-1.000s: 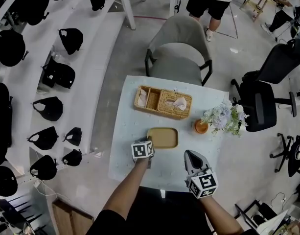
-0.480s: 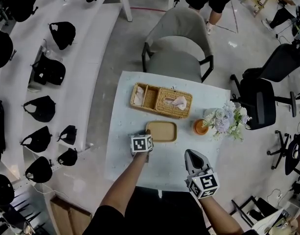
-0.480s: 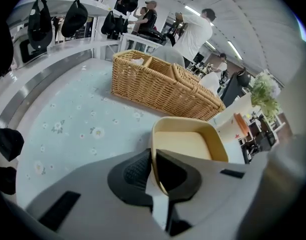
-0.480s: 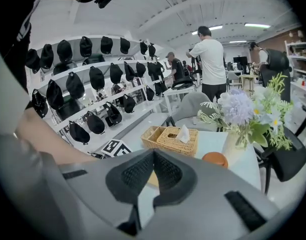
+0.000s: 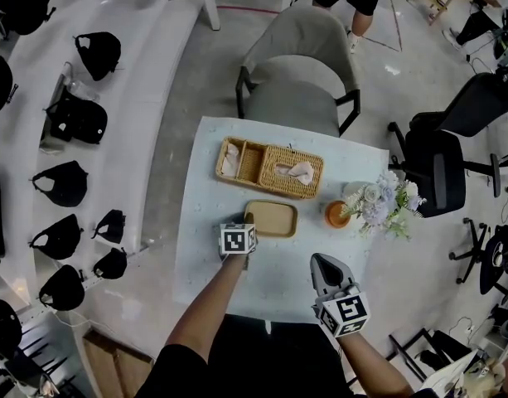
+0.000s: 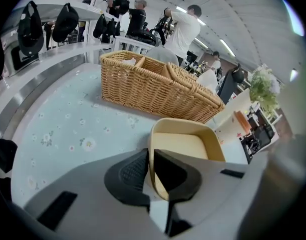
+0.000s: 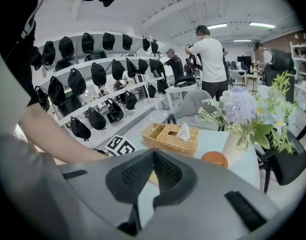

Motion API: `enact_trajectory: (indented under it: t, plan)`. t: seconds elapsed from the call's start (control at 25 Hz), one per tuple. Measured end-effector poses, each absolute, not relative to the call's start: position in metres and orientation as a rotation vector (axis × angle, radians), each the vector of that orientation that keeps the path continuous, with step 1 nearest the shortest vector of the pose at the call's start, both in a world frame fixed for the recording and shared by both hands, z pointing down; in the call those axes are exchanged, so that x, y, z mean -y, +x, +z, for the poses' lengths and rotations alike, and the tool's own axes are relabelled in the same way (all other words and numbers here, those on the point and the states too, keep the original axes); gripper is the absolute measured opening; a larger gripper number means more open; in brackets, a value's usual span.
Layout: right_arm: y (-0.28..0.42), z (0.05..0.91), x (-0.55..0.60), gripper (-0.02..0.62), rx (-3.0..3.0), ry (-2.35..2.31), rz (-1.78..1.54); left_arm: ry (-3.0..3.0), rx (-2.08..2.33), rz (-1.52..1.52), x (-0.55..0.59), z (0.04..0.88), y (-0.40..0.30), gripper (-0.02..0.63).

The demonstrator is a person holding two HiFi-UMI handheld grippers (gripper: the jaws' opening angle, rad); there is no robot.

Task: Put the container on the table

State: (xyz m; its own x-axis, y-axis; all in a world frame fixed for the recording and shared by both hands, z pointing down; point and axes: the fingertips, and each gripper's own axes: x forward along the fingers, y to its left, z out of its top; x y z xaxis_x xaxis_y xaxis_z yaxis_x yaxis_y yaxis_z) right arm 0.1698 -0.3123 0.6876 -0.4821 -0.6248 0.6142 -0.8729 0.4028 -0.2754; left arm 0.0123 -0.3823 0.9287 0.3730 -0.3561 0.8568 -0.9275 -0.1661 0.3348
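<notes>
A shallow tan container (image 5: pixel 271 219) (image 6: pixel 185 146) lies low over the flowered table (image 5: pixel 202 247), just in front of the wicker basket (image 5: pixel 270 168). I cannot tell if its base touches the cloth. My left gripper (image 5: pixel 247 225) (image 6: pixel 149 169) is shut on the container's near left wall, one pad inside and one outside. My right gripper (image 5: pixel 323 263) (image 7: pixel 153 160) hovers at the table's near right edge, shut with nothing between its jaws. The orange cup (image 7: pixel 214 159) is ahead of it.
The wicker basket (image 6: pixel 153 86) holds tissues. An orange cup (image 5: pixel 337 215) and a bunch of flowers (image 5: pixel 382 203) stand at the right edge. A grey chair (image 5: pixel 297 73) is behind the table. Black caps (image 5: pixel 67 183) line shelves on the left. People stand farther off.
My left gripper has sunk a little with the container, closer to the tabletop and to the basket. The right gripper has barely moved.
</notes>
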Motion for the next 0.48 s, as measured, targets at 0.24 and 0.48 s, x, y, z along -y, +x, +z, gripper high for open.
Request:
enact_trajectory:
  t: [0.24, 0.48]
  plan:
    - [0.173, 0.69, 0.306, -0.002, 2.257, 1.274, 0.82, 1.738, 1.13, 0.739, 0.385, 0.921, 0.016, 0.108]
    - [0.179, 0.686, 0.292, -0.002, 2.236, 1.333, 0.871, 1.781, 1.174, 0.682, 0.384, 0.902, 0.01, 0.161]
